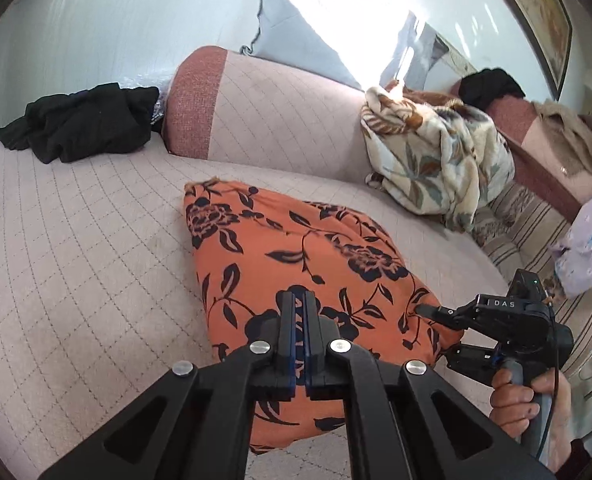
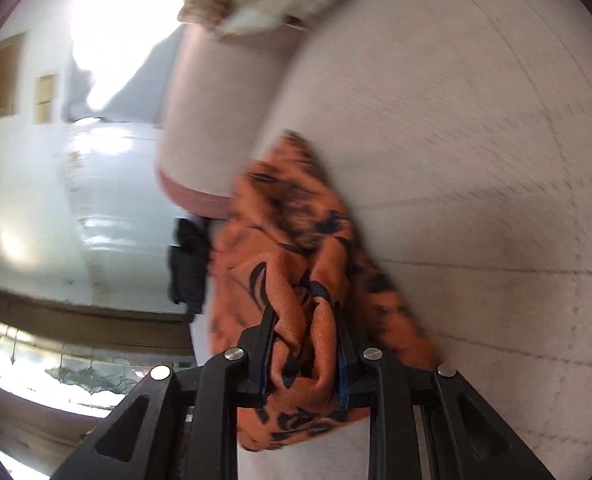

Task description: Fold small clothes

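Now my left tongs (image 1: 299, 300) pinch the orange black-flowered cloth (image 1: 296, 256) on the quilted pink sofa (image 1: 75, 248); my right tongs (image 2: 306, 320) clamp its bunched corner.

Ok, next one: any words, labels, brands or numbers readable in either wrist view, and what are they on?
"DAS": white letters on the black body of the right gripper, seen from the left wrist view.
Framed picture on the wall, top right of the same view: any lettering is too small and warped to read.
Right wrist view: blurred, no text readable.
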Action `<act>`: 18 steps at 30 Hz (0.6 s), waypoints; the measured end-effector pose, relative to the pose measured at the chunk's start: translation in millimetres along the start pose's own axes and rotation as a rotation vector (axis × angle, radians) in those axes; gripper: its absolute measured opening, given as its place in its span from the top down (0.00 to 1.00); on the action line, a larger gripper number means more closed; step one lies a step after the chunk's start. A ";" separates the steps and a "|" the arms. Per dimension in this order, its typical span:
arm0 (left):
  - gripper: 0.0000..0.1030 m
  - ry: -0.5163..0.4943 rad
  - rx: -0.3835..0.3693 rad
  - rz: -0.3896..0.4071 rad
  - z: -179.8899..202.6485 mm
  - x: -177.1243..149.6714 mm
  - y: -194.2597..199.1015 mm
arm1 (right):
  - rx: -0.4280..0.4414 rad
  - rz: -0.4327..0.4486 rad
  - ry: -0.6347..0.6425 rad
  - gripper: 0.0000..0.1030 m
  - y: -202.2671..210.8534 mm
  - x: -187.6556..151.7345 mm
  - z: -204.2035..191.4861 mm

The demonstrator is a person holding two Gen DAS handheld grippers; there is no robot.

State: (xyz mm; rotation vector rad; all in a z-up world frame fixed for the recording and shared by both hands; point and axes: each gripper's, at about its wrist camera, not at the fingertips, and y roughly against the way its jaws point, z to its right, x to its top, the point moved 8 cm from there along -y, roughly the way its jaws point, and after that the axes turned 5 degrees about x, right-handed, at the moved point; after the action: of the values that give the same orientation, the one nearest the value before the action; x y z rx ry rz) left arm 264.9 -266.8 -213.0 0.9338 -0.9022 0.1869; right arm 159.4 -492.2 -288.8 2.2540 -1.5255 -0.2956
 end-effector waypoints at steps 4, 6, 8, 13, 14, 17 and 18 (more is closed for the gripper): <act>0.56 -0.074 0.074 -0.104 6.2 -18.4 -24.5 | -0.023 0.029 -0.019 0.46 21.5 10.1 4.3; 0.56 -0.076 0.143 -0.180 -3.8 -32.2 -38.9 | -0.092 0.137 0.089 0.45 46.1 21.4 -8.0; 0.56 -0.061 0.134 -0.168 -5.8 -31.9 -37.4 | -0.081 0.178 0.220 0.45 60.2 27.6 -36.6; 0.56 -0.027 0.113 -0.183 -9.7 -31.0 -35.4 | -0.164 0.068 0.462 0.50 1.7 28.8 -106.3; 0.56 -0.029 0.112 -0.184 -8.4 -29.7 -35.4 | -0.189 0.026 0.468 0.53 -22.4 31.7 -113.7; 0.56 -0.045 0.114 -0.187 -9.0 -32.0 -35.2 | -0.311 -0.052 0.484 0.57 -90.4 47.4 -114.1; 0.56 -0.044 0.111 -0.187 -9.7 -32.2 -34.9 | -0.373 -0.065 0.475 0.61 -110.9 54.9 -104.3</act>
State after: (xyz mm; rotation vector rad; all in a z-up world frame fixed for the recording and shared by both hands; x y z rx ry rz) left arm 267.7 -273.3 -261.0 1.1233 -0.8453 0.0566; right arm 313.9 -485.3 -241.2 1.9041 -1.0537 -0.0468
